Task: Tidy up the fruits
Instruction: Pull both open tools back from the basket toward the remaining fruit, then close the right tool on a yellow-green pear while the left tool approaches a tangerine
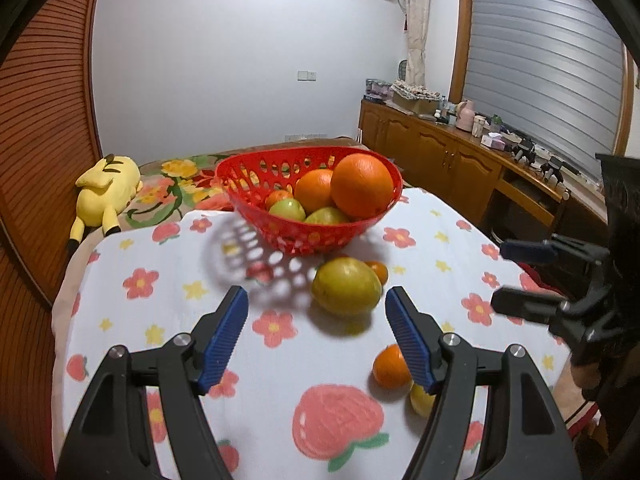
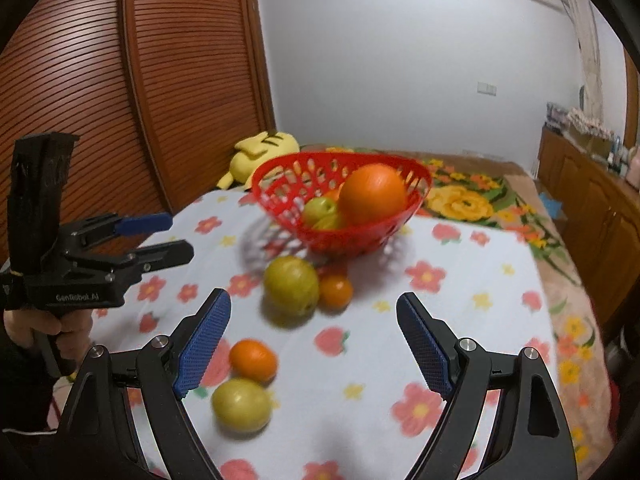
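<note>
A red plastic basket (image 1: 256, 196) (image 2: 280, 192) stands at the far side of a flowered white cloth (image 1: 160, 312). It holds two big oranges (image 1: 362, 184) and several smaller green and orange fruits. In front of it on the cloth lie a large yellow-green fruit (image 1: 346, 286) (image 2: 292, 286) and a small tangerine (image 1: 378, 271) (image 2: 335, 291). Nearer lie a small orange (image 1: 392, 366) (image 2: 254, 360) and another yellow-green fruit (image 2: 240, 404). My left gripper (image 1: 317, 294) (image 2: 182, 238) is open just short of the large fruit, pads clear of it. My right gripper (image 2: 313, 298) (image 1: 498, 276) is open and holds nothing.
A yellow plush toy (image 1: 104, 196) lies behind the cloth on a flower-patterned bedspread (image 2: 464, 200). A slatted wooden wardrobe (image 2: 80, 80) stands on the left, and a low wooden cabinet (image 1: 440, 156) with clutter on top runs along the right. A hand (image 2: 28, 328) holds the left gripper's handle.
</note>
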